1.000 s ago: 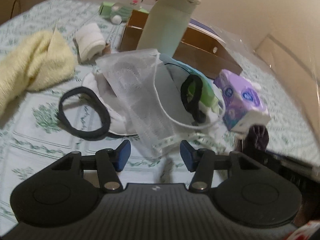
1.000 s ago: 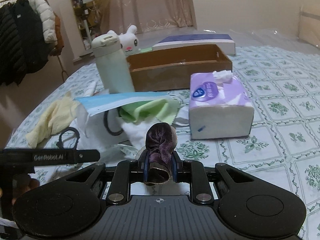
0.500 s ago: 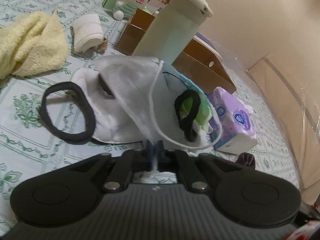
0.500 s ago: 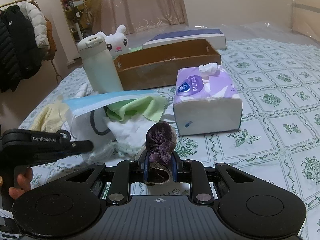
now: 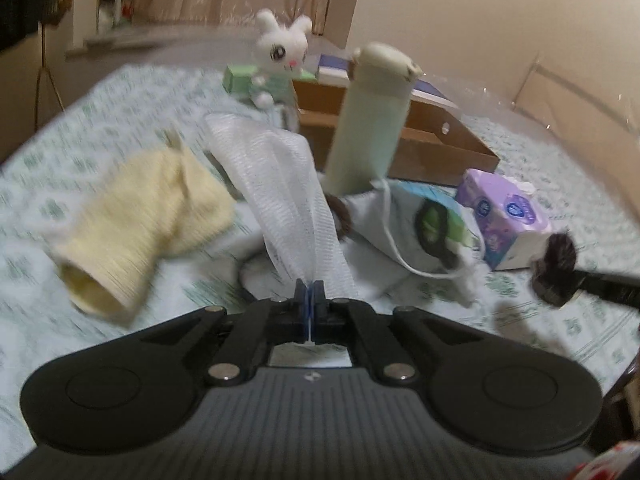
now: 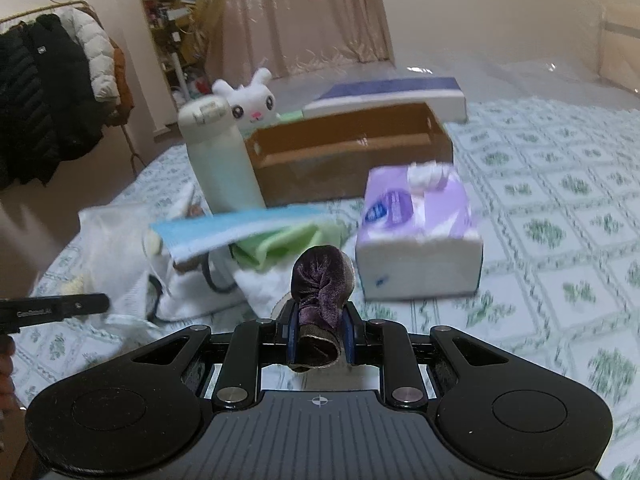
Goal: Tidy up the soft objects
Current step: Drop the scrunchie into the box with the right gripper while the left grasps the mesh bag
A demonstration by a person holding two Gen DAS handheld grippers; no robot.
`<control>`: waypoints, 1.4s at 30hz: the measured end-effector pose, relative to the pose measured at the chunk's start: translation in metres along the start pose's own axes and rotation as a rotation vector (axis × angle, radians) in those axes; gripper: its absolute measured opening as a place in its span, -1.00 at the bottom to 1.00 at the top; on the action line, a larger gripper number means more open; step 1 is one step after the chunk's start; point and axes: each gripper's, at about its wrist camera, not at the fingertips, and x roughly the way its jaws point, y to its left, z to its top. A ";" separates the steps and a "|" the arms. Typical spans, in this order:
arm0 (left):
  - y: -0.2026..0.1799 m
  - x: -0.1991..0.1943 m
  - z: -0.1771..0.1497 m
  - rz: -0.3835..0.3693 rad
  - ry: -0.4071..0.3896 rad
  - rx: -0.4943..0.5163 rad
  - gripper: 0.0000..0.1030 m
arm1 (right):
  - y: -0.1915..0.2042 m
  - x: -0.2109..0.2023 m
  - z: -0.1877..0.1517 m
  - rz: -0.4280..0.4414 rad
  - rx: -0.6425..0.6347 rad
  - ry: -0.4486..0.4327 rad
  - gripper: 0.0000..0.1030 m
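Bed (image 5: 120, 152): carries the pile of soft things.
Mesh cloth (image 5: 288, 196): lifted above the pile; light, limp, best pinched at an edge.
Scrunchie (image 6: 320, 280): soft, squashy.
Left gripper (image 5: 309, 300): jaws clamped on mesh cloth's edge.
Right gripper (image 6: 318, 336): jaws clamped on scrunchie.

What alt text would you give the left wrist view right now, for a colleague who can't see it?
The left gripper is shut on a corner of a white mesh cloth, lifting it above a green-patterned bedspread. Around it lie a yellow towel, a pale green bottle, a purple tissue pack and a brown box; the frame is motion-blurred.
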 end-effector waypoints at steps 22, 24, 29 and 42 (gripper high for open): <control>0.014 0.048 0.186 0.114 -0.226 0.289 -1.00 | -0.045 0.057 0.162 0.094 -0.088 -0.129 -0.57; 0.010 0.066 0.200 0.084 -0.236 0.307 -1.00 | -0.049 0.073 0.174 0.099 -0.090 -0.124 -0.57; 0.001 0.115 0.227 -0.008 -0.237 0.355 -1.00 | -0.059 0.114 0.197 0.102 -0.093 -0.081 -0.57; -0.011 0.233 0.241 -0.305 -0.050 0.591 -0.86 | -0.067 0.179 0.214 0.089 -0.168 0.003 -0.57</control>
